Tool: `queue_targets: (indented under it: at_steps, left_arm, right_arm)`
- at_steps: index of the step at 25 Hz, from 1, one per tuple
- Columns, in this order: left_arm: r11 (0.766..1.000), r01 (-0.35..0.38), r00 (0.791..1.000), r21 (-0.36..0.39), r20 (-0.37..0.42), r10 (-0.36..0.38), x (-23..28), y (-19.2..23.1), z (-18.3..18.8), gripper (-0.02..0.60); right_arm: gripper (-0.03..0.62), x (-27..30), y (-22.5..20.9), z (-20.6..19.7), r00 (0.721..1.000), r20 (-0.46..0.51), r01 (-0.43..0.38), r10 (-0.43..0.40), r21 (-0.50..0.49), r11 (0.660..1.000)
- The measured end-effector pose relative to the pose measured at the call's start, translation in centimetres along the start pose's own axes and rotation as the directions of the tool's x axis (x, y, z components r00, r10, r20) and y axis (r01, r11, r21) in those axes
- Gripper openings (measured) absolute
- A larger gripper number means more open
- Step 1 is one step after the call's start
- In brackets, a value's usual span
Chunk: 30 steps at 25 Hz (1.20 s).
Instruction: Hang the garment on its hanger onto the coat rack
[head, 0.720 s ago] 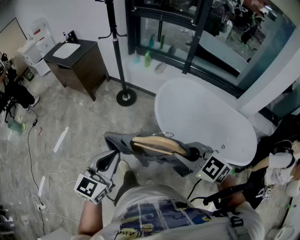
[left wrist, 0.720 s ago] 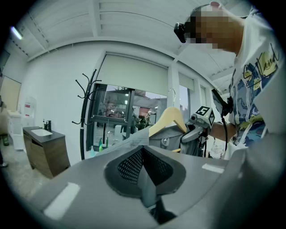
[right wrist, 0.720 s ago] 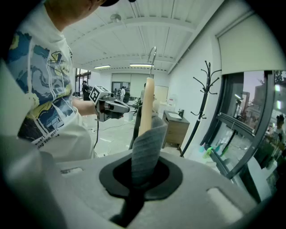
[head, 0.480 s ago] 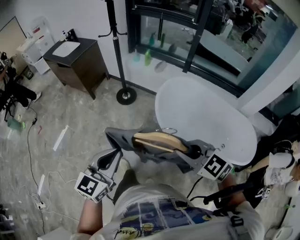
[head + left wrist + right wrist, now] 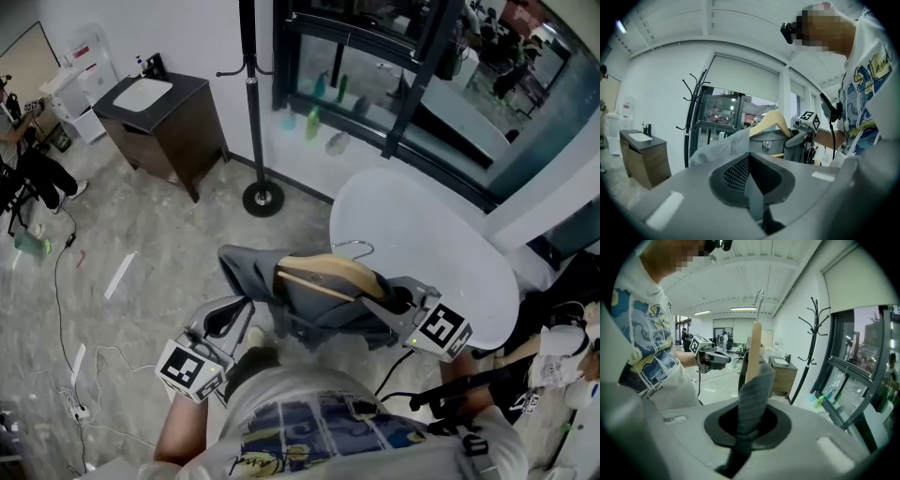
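A grey garment (image 5: 314,314) hangs over a wooden hanger (image 5: 330,277) whose metal hook (image 5: 352,247) points toward the table. My left gripper (image 5: 228,317) is shut on the garment's left edge, and a strip of grey cloth (image 5: 752,187) runs into its jaws. My right gripper (image 5: 401,302) is shut on the garment (image 5: 752,390) at the hanger's right shoulder, where the hanger (image 5: 753,350) rises above the cloth. The black coat rack (image 5: 251,103) stands ahead on the floor, apart from the garment, and shows in both gripper views as a coat rack (image 5: 691,117) and coat rack (image 5: 808,352).
A white oval table (image 5: 422,234) is to the right of the garment. A dark cabinet with a sink (image 5: 169,122) stands left of the rack base (image 5: 262,199). Cables (image 5: 66,300) trail on the floor at left. A glass wall (image 5: 394,84) runs behind.
In the head view the garment and both grippers sit slightly higher and further right, and the rack pole appears more central. Both grips are unchanged.
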<state>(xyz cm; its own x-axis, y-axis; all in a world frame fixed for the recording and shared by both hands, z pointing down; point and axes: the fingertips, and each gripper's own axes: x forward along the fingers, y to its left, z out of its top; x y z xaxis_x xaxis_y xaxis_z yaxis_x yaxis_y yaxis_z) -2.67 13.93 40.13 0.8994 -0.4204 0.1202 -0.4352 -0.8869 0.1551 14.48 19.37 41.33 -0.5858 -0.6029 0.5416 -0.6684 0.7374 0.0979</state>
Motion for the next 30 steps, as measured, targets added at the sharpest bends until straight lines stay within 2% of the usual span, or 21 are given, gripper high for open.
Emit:
queue_targets:
  at_steps: [7, 12, 19, 25, 30]
  left_arm:
    - [0.998, 0.063, 0.998, 0.018, -0.006, -0.063, 0.1, 6.8, 2.3, 0.003]
    - [0.996, 0.082, 0.997, 0.039, -0.020, -0.081, 0.1, 11.2, 2.9, 0.004]
    - [0.999, 0.046, 0.999, -0.003, -0.007, -0.046, -0.3, 17.1, 2.8, 0.004]
    - [1.000, -0.002, 1.000, -0.009, 0.002, 0.002, 2.4, 21.5, 3.6, 0.003]
    - [0.999, -0.037, 0.999, 0.003, 0.015, 0.037, 5.4, 25.5, 5.8, 0.005]
  right_arm:
    - [0.009, 5.7, -4.5, 6.1, 1.000, 0.000, 0.007, -0.007, -0.011, 1.000]
    - [0.009, 9.2, -9.4, 9.5, 0.998, 0.049, 0.030, -0.028, -0.035, 0.999]
    - [0.009, 14.1, -15.6, 15.4, 0.998, 0.070, 0.012, -0.007, -0.074, 0.997]
    - [0.009, 17.7, -23.1, 19.2, 0.997, 0.068, -0.034, 0.044, -0.141, 0.989]
    - [0.009, 20.5, -29.6, 22.8, 0.994, 0.061, -0.077, 0.091, -0.203, 0.976]
